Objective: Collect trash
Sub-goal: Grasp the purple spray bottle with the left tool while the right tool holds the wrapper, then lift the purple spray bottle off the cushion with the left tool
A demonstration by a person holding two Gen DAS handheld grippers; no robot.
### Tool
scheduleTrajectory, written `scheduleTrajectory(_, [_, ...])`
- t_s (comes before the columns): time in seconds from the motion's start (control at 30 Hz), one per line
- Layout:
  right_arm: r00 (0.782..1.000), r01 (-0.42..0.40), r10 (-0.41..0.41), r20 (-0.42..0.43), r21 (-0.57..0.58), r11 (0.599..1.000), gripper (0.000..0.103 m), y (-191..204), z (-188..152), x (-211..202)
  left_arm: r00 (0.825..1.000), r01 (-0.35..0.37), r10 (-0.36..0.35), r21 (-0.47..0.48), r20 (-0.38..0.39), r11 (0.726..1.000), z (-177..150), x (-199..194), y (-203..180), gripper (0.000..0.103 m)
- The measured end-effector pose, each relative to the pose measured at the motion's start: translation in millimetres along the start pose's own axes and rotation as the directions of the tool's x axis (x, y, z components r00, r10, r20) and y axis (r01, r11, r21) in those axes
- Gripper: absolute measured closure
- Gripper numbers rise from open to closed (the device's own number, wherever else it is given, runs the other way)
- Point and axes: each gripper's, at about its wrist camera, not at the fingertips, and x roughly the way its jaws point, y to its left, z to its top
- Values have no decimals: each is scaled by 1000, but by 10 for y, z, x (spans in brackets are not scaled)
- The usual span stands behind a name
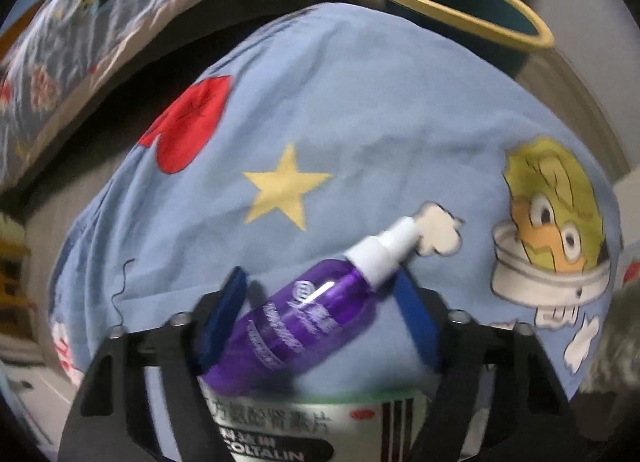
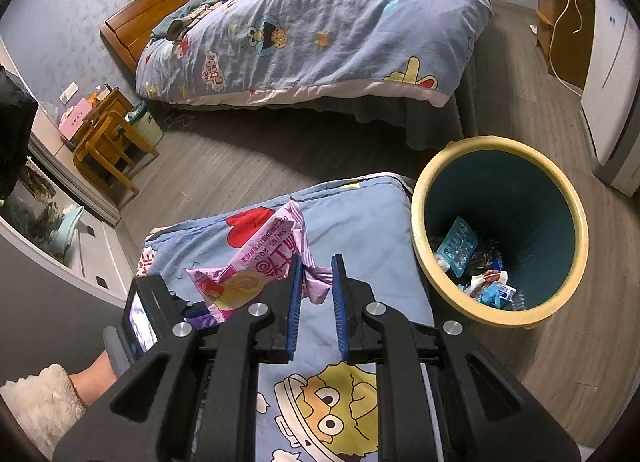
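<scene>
Here, through the left wrist camera: a teal bin (image 1: pixel 460 10) with a yellow rim beyond the far edge of a blue cartoon-print cushion (image 1: pixel 320 122), its inside hidden from this angle. Lying diagonally on the cushion near its near edge, a purple spray bottle (image 1: pixel 304 318), white nozzle pointing toward the far right, body between the blue pads of the left gripper (image 1: pixel 320 322). Jaws spread wider than the bottle, one pad at or near its lower end, the other standing apart from its neck; no grip on it. Below the bottle, a white medicine box (image 1: pixel 280 434) with printed lettering at the bottom of the frame. Next, through the right wrist camera: the same bin (image 2: pixel 500 230) standing on the wood floor (image 2: pixel 240 158) just off the cushion's (image 2: pixel 380 222) right edge, holding a blue blister pack (image 2: pixel 458 246), dark wrappers and crumpled white-and-blue packaging at the bottom. Right gripper (image 2: pixel 316 290) held above the cushion, angled forward and down, jaws narrowed onto the crumpled tail of a pink snack wrapper (image 2: pixel 256 262), the rest fanning out to the left. Left gripper's body (image 2: pixel 152 310) visible low at the cushion's left edge, with a bare forearm (image 2: pixel 96 374) and fluffy white sleeve (image 2: pixel 36 402). Farther off, a bed (image 2: pixel 312 30) under a blue cartoon duvet.
</scene>
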Motion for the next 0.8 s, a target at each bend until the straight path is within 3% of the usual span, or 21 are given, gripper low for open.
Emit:
scheduleTrajectory(0.2, [1000,5,-5,-6,10,1000,89,-34,3,34,999,37,-33,-203,22,978,38,18,410,34])
scheduleTrajectory(0.27, [1000,14,-14,-7,18,1000,89,-54,3,43,999,43,-39,-227,20,973,11,31,457,35])
scheduleTrajectory(0.37, [1000,14,-13,-14,42,999,89,-113,6,72,1000,30,-30,-201,4,979,-4,62,427,47])
scheduleTrajectory(0.43, [1000,8,-7,-19,59,998,89,-149,8,91,1000,19,-17,-196,11,981,18,53,436,64])
scheduleTrajectory(0.47, [1000,5,-3,-21,64,998,89,-162,7,99,1000,26,-23,-219,14,975,26,40,467,66])
scheduleTrajectory(0.6, [1000,5,-4,-22,60,998,89,-154,4,102,999,42,-33,-275,40,961,44,-20,531,67])
scheduleTrajectory(0.7, [1000,9,-8,-25,52,999,89,-146,-6,109,999,33,-30,-281,16,959,41,34,567,67])
scheduleTrajectory(0.77, [1000,13,-12,-26,51,999,89,-144,-5,115,999,47,-47,-285,9,957,-21,40,558,58])
scheduleTrajectory(0.8, [1000,14,-13,-27,51,999,89,-144,-3,117,999,38,-37,-276,10,961,-38,29,535,45])
